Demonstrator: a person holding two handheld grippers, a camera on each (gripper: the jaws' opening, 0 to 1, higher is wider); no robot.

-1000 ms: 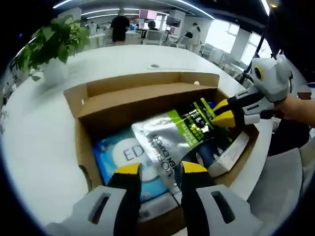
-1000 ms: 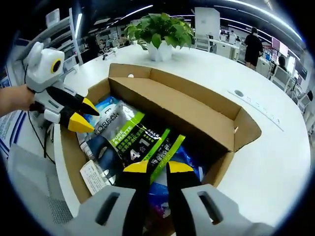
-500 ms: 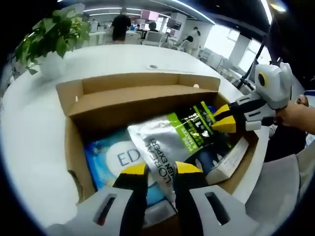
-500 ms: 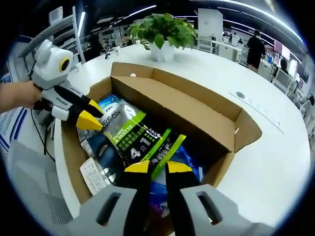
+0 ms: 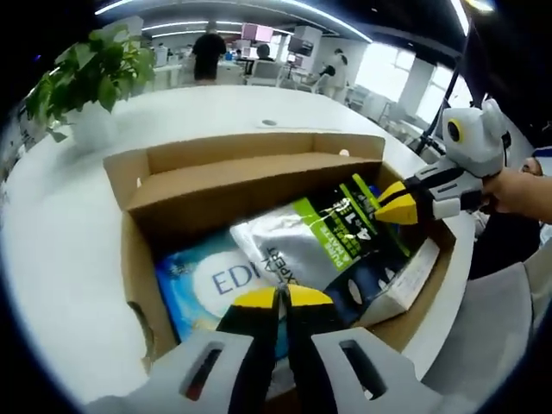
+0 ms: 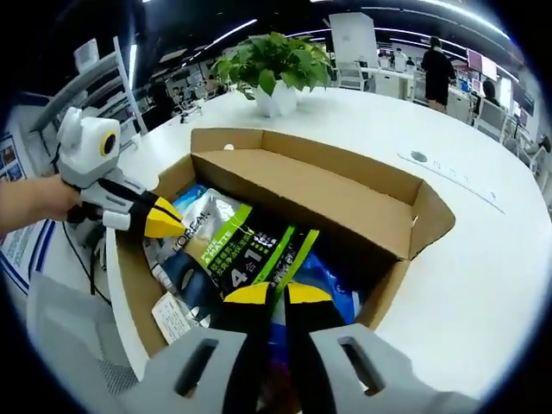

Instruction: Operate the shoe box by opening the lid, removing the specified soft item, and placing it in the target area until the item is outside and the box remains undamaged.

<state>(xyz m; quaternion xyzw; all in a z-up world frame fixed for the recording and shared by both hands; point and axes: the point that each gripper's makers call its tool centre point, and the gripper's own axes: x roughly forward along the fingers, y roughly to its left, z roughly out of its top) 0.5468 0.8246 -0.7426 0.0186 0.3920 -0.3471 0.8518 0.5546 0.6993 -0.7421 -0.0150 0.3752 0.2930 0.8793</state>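
Office floor behind, round white table (image 5: 60, 250) under everything. Silver-and-green pouch (image 5: 323, 246) is the soft item as far as I can judge; it lies on top of the pile inside the shoe box (image 5: 250, 177), slanted from the near edge toward the far-right corner. Lid already folded open and standing behind the cavity.

Left gripper (image 5: 278, 298): jaws pinched nearly together at the pouch's near silver end. Looks clamped on that edge, but the jaws hide the contact, so I can't confirm film is between them. Right gripper (image 6: 269, 293): jaws likewise drawn close over the green end of the same pouch; in the left gripper view its yellow tips sit at the pouch's far corner. Again likely a grip, not proven.

Under the pouch: blue pack (image 5: 211, 285) flat on the box floor, white carton (image 5: 401, 280) wedged at the right wall beside a dark pack.

Doing the lift well, my read:
- 2 grips at opposite ends, so raise both at the same rate and keep the pouch level; uneven pull will fold it or slip one pinch.
- Go straight up until the pouch is above the cardboard walls, then translate. Dragging sideways risks snagging the right wall or tearing the corner flap.
- Watch that the carton doesn't ride up with it.
- Avoid the open lid and the potted plant (image 6: 274, 65) on the way out. Target area isn't identifiable here.
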